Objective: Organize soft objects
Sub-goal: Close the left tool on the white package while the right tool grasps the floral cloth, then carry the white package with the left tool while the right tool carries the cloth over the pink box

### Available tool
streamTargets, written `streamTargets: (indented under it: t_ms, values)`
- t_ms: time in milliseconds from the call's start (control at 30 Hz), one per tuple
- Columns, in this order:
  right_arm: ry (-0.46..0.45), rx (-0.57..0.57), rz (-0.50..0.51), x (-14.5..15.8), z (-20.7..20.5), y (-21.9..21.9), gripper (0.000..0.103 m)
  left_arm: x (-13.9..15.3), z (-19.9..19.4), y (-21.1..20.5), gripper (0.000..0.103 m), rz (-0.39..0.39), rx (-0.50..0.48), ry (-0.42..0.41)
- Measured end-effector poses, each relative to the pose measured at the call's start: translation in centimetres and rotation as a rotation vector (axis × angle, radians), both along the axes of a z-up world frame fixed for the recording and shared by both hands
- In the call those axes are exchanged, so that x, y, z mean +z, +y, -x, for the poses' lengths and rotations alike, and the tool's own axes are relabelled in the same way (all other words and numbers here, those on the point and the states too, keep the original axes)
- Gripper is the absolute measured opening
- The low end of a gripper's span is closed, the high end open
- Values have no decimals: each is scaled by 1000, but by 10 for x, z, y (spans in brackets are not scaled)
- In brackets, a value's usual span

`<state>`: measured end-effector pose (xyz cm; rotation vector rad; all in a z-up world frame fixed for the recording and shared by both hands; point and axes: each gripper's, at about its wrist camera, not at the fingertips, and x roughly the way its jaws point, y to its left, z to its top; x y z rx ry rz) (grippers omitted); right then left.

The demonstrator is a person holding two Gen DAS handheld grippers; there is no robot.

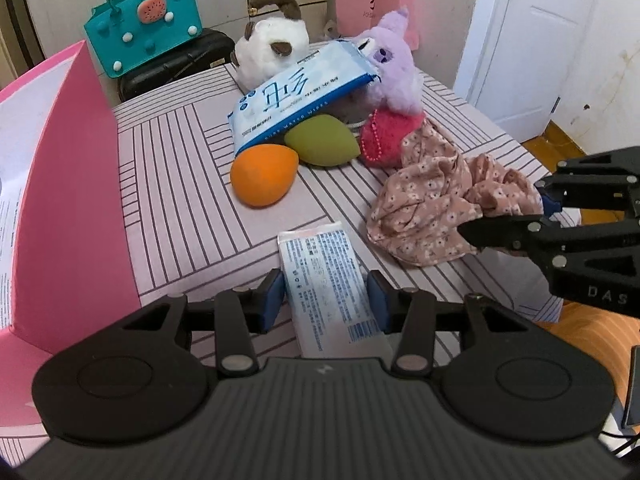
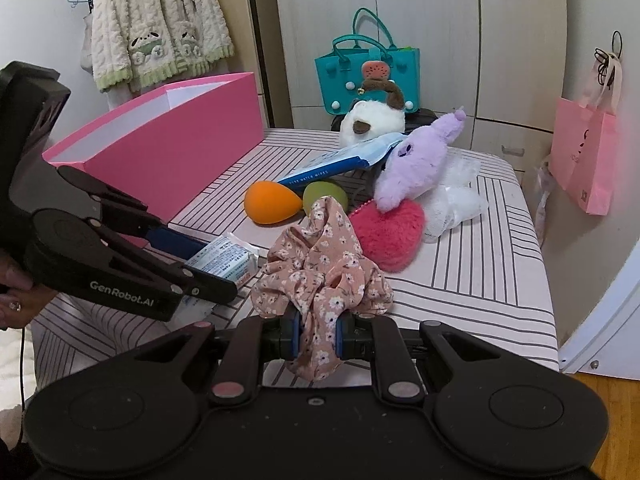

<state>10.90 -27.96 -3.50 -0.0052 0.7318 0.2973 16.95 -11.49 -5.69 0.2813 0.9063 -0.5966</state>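
My left gripper (image 1: 325, 300) clamps the tissue pack (image 1: 330, 292); my right gripper (image 2: 317, 338) pinches the floral cloth (image 2: 320, 272). Pink box (image 2: 160, 152) at ten o'clock: lift clear, release inside.

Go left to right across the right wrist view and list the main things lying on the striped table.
pink box → tissue pack → orange sponge → floral cloth → red fluffy heart → clear plastic bag
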Motion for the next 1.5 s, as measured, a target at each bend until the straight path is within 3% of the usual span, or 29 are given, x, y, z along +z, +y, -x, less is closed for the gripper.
streamTargets:
  t_ms: [133, 267, 533, 667, 1100, 1367, 1500]
  values:
    - [-2, 12, 12, 1, -1, 1, 18, -2, -1, -1, 49, -15, 14, 35]
    - [6, 30, 11, 1, -2, 2, 19, -2, 0, 1, 41, 0, 17, 30]
    - [28, 74, 12, 10, 3, 5, 19, 9, 3, 11, 39, 34, 13, 49]
    - [72, 112, -2, 21, 4, 9, 19, 24, 9, 22, 39, 28, 2, 48]
    - [153, 329, -41, 70, 17, 66, 19, 84, 36, 86, 39, 25, 19, 152]
    - [175, 448, -88, 94, 14, 103, 19, 111, 53, 135, 39, 39, 94, 136]
    - [127, 483, -69, 109, 7, 119, 19, 128, 53, 156, 39, 58, 136, 86]
